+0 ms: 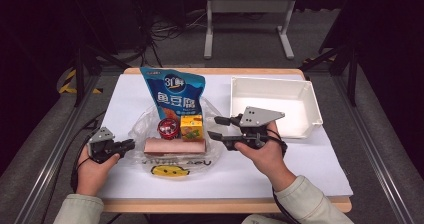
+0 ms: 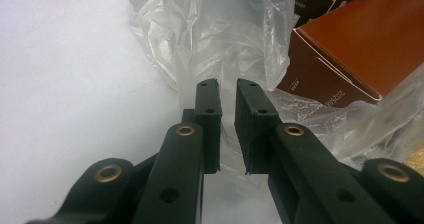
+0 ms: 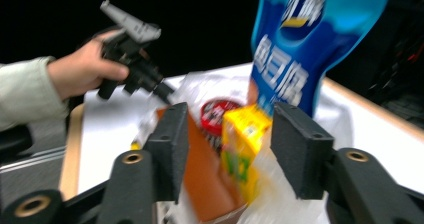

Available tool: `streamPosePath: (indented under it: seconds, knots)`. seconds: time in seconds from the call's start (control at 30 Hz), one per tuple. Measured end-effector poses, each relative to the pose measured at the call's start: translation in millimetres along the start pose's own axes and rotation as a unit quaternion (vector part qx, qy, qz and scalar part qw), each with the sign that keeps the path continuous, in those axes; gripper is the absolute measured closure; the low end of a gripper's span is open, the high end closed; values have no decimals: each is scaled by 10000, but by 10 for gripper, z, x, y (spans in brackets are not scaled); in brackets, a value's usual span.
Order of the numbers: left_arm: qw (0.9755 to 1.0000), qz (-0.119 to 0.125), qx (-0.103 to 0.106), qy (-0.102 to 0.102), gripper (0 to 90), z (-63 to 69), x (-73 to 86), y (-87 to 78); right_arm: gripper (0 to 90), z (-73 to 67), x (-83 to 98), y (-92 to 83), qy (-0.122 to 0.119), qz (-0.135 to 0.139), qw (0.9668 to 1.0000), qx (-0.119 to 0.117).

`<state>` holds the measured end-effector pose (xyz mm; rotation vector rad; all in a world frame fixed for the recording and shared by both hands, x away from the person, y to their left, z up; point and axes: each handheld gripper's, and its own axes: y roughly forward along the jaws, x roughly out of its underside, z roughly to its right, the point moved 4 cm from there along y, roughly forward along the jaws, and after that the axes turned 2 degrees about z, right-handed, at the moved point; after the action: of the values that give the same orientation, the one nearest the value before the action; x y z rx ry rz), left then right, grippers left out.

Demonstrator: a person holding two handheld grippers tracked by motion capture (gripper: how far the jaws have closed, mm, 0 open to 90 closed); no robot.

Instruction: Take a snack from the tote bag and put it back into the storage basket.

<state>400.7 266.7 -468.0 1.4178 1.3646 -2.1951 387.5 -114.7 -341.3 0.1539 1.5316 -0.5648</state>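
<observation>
A clear plastic bag (image 1: 214,156) lies open on the white table and holds a standing blue snack pouch (image 1: 172,94), a red round can (image 1: 168,127), a yellow box (image 1: 192,127) and a long brown box (image 1: 175,146). My left gripper (image 1: 129,144) is at the bag's left edge. In the left gripper view its jaws (image 2: 227,91) stand almost together with the bag's film (image 2: 220,29) between them, beside the brown box (image 2: 350,49). My right gripper (image 1: 217,127) is open just right of the yellow box (image 3: 245,139), which appears between its jaws (image 3: 227,134).
An empty white bin (image 1: 311,115) stands at the back right of the table, behind my right hand. Bare white tabletop (image 1: 300,169) lies in front of it. Beyond the table is a dark floor with cables and a metal stand.
</observation>
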Motion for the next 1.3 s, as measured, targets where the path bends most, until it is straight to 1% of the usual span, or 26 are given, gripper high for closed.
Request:
streamPosePath:
  seconds: [0.03, 0.07, 0.17, 0.2, 0.27, 0.3, 0.33, 0.43, 0.47, 0.53, 0.63, 0.77, 0.87, 0.9, 0.93, 0.97, 1.0, 1.03, 1.07, 1.1, 1.13, 1.17, 1.2, 1.23, 1.27, 1.3]
  knots:
    - [10000, -4, 13, -18, 803, 3, 0, 4, 576, 32, -17, 14, -30, 29, 9999, 99]
    - [10000, -3, 11, -10, 803, 3, -2, 6, 647, 86, -19, 41, -88, -33, 9997, 246]
    - [10000, -13, 10, 31, 805, 1, -4, 12, 797, 196, 25, 109, -54, -133, 9991, 408]
    - [10000, -16, 17, 50, 806, -2, -5, 13, 835, 233, 52, 132, -15, -134, 9989, 460]
    - [10000, -24, 26, 23, 807, -2, -4, 18, 882, 268, 95, 163, 13, -142, 9985, 538]
    - [10000, -24, 26, 23, 807, -2, -4, 18, 882, 268, 95, 163, 13, -142, 9985, 538]
    - [10000, -22, 28, 27, 807, -2, -5, 21, 900, 292, 165, 205, 40, -266, 9979, 585]
    - [10000, -15, 31, 35, 807, 7, -7, 24, 900, 316, 289, 265, 72, -529, 9965, 638]
    - [10000, -15, 36, 40, 807, 10, -8, 23, 900, 316, 289, 265, 72, -529, 9965, 638]
    - [10000, -1, 43, 17, 807, 16, -8, 20, 900, 326, 426, 324, 124, -778, 9949, 625]
    - [10000, 10, 52, 67, 806, 14, -12, 17, 900, 325, 617, 410, 204, -1107, 9919, 581]
    - [9999, 27, 71, 83, 803, 19, -14, 15, 867, 299, 815, 502, 287, -1447, 9881, 428]
    - [9999, 20, 87, 58, 799, 21, -12, 12, 843, 254, 936, 561, 272, -1784, 9831, 303]
    - [9999, 20, 87, 58, 798, 21, -12, 12, 843, 254, 936, 561, 272, -1784, 9831, 303]
    - [9999, 31, 79, 54, 799, 21, -11, 10, 774, 228, 1011, 588, 324, -1976, 9796, 176]
    - [9999, 31, 79, 54, 798, 21, -11, 10, 774, 228, 1011, 588, 324, -1976, 9796, 176]
    - [9999, 17, 90, 57, 798, 21, -10, 9, 738, 226, 1041, 598, 359, -2091, 9772, 119]
    - [9999, 12, 94, 69, 798, 21, -10, 11, 668, 226, 1071, 606, 409, -2164, 9754, 74]
    - [9999, 25, 80, 90, 798, 20, -12, 13, 605, 227, 1094, 613, 437, -2208, 9743, 20]
    - [9999, 25, 86, 54, 797, 26, -11, 14, 564, 227, 1114, 617, 464, -2234, 9736, -54]
    - [9999, 15, 84, 68, 797, 24, -10, 16, 522, 231, 1128, 615, 483, -2240, 9734, -83]
    - [9999, 10, 83, 65, 797, 23, -8, 17, 458, 241, 1151, 614, 458, -2268, 9728, -137]
    - [9999, 6, 97, 29, 797, 28, -6, 20, 441, 245, 1165, 613, 457, -2297, 9720, -190]
    - [9999, 6, 97, 29, 797, 28, -6, 20, 441, 245, 1165, 613, 457, -2297, 9720, -190]
    - [9999, -16, 108, 31, 797, 31, -4, 22, 426, 244, 1180, 609, 462, -2324, 9712, -241]
    - [9999, -31, 114, 82, 797, 28, -5, 22, 406, 239, 1205, 607, 451, -2386, 9696, -311]
